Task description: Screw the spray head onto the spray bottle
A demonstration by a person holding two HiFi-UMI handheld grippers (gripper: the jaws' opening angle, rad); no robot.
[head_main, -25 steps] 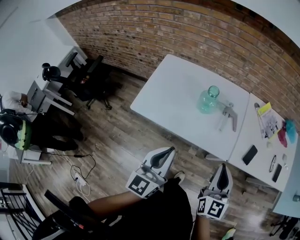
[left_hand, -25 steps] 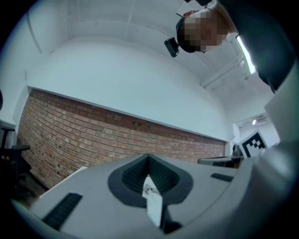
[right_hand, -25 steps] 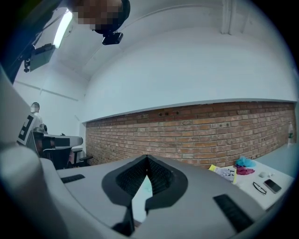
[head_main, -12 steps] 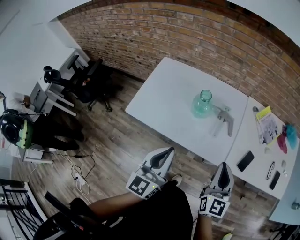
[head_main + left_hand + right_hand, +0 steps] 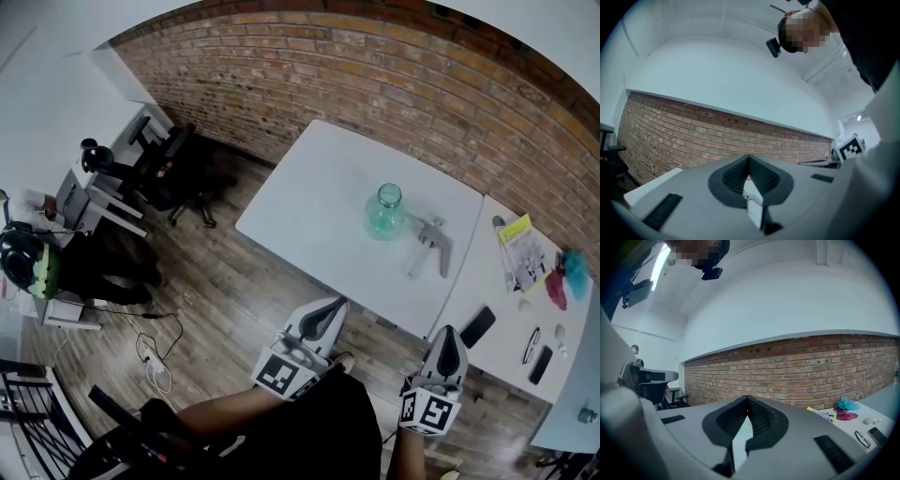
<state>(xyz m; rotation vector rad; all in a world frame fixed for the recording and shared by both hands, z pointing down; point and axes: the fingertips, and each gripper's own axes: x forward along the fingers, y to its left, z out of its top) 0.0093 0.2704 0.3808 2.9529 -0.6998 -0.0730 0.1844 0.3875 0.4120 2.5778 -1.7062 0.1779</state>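
Left hand-held gripper (image 5: 336, 303) and right hand-held gripper (image 5: 448, 332) are both pressed together and empty, held just short of the white bench (image 5: 309, 197), where the green spray bottle (image 5: 384, 214) stands upright near the grey spray head (image 5: 429, 246) lying flat.

I see my L gripper (image 5: 330, 307) & R gripper (image 5: 448, 334): grey shells, dark ribbed pads, b/w marker cubes (image 5: 281, 373); black top (image 5: 319, 433) worn.

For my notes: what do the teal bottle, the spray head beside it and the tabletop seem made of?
Bottle: translucent teal body, so glass or clear plastic. Spray head: opaque, dull grey, probably plastic. Table: smooth, even white top, likely laminate; too distant to be sure.
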